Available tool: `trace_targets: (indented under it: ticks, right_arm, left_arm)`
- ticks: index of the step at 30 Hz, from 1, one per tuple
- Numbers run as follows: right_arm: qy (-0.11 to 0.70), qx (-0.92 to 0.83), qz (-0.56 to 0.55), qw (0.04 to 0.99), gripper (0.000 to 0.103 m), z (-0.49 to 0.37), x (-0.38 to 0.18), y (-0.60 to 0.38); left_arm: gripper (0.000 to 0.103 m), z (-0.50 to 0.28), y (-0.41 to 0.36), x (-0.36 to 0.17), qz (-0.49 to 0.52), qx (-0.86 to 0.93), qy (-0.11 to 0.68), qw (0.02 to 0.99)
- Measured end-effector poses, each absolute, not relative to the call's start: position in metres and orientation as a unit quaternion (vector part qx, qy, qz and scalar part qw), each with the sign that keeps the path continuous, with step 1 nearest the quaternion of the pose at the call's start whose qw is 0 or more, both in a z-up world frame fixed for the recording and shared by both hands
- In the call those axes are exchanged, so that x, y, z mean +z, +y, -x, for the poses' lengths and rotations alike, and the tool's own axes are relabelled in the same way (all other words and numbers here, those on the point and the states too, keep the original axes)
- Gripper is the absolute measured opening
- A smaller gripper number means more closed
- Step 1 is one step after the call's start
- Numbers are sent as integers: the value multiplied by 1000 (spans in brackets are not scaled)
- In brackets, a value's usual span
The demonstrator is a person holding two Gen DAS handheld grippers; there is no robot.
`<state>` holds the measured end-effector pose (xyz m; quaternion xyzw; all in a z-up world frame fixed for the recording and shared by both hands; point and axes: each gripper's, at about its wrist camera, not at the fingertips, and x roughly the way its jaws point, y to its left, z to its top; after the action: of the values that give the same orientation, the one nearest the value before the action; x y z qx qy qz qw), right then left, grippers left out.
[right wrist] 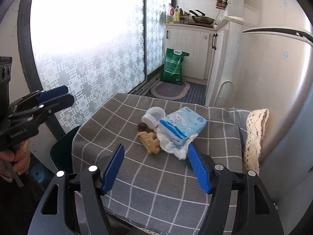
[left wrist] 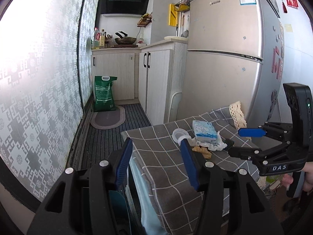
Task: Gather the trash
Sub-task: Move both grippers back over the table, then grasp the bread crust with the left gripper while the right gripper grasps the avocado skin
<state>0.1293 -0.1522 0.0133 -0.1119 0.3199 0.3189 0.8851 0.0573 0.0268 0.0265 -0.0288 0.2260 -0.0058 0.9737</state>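
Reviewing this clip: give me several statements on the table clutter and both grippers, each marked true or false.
1. Both grippers, left gripper and right gripper, hold nothing. True.
2. The blue tissue pack sits on the floor. False: it lies on the checked tablecloth.
3. A crumpled white tissue lies against the pack. True.
4. The green bag is on the table. False: it stands on the floor by the cabinets.

A green bag [right wrist: 173,66] stands on the floor at 12 o'clock, an oval mat [right wrist: 170,89] before it; a fridge [left wrist: 230,49] at 2 o'clock.
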Motion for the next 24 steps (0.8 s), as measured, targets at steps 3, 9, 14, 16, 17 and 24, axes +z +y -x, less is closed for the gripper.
trace_targets:
  ticks: [3, 9, 14, 16, 17, 24]
  right_arm:
    - [323, 309, 97, 890, 68, -135, 10, -167]
    - [330, 307, 86, 889, 68, -139, 4, -182]
    - [331, 309, 80, 888, 61, -139, 2, -194]
    - [332, 310, 78, 887, 58, -139, 1, -199]
    - [333, 311, 77, 887, 57, -139, 0, -201]
    - [341, 310, 72, 885, 55, -139, -5, -212]
  left_arm:
    - [57, -71, 12, 13, 16, -23, 252, 967]
    - [61, -90, -9, -4, 17, -63, 291, 955]
    - [62, -104, -25, -18, 14, -79, 316, 945]
    - [62, -111, -29, -22, 16, -84, 323, 942]
    - [62, -114, -31, -24, 17, -85, 327, 941]
    - [63, -133, -36, -33, 26, -86, 342, 935]
